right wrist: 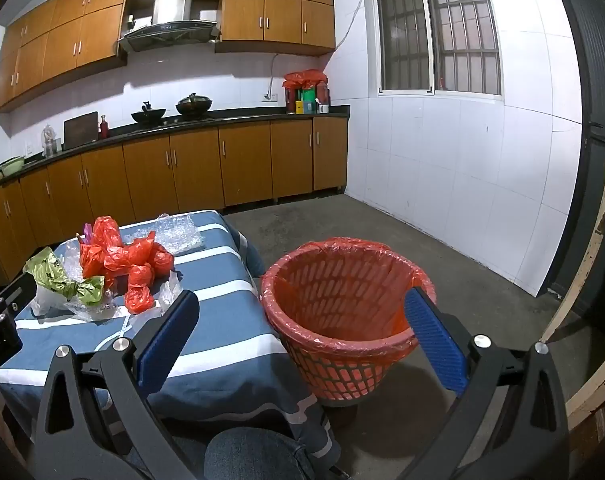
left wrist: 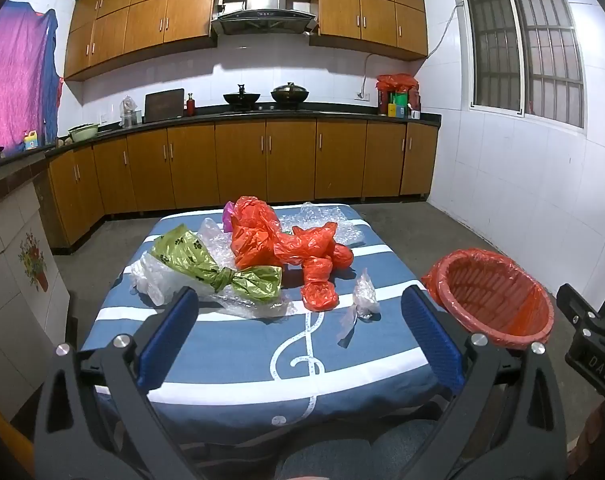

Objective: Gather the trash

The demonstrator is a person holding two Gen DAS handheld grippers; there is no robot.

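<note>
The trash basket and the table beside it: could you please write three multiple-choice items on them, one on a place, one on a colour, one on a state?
1. Where does the trash basket stand?
A. on the table
B. on the floor beside the table
C. on the kitchen counter

2. What colour is the knotted bag with paw prints?
A. green
B. blue
C. black

3. How do the left gripper and right gripper stand?
A. both shut on bags
B. one open, one shut
C. both open, holding nothing

Answers: 1 B, its base rests on the concrete floor next to the table. 2 A, olive green with dark prints. 3 C, the jaws of each stand wide apart with nothing between them.
</note>
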